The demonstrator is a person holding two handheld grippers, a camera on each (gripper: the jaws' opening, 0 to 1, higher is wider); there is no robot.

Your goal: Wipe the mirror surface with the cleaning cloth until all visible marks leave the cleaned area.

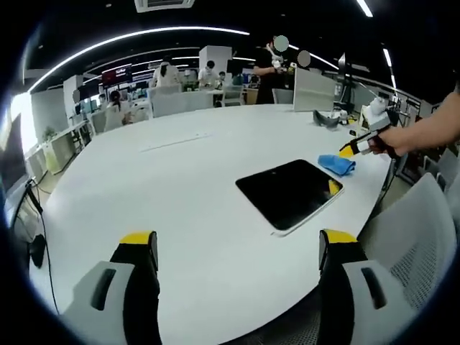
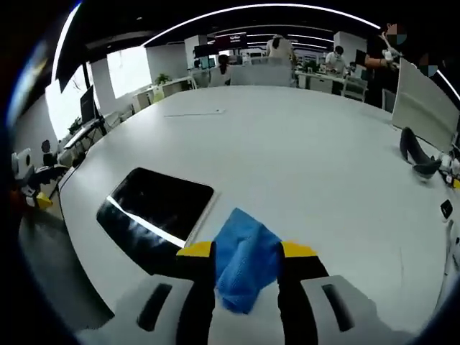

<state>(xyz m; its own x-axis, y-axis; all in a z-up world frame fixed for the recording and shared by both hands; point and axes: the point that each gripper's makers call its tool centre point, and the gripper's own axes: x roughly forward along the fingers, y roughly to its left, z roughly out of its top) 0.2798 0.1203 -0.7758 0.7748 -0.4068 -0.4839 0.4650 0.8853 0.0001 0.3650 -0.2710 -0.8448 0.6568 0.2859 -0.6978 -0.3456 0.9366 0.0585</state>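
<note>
While the left gripper (image 1: 237, 248) hung spread above the table (image 1: 180, 180), the right gripper (image 2: 246, 251), jaws parted around the cleaning cloth (image 2: 244, 259) just beside the mirror (image 2: 154, 205), seemed poised to pinch it for wiping.

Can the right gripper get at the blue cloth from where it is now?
Probably yes. The right gripper is open, with the blue cloth lying on the white table between its jaws beside the mirror, and nothing lies in the way.
</note>
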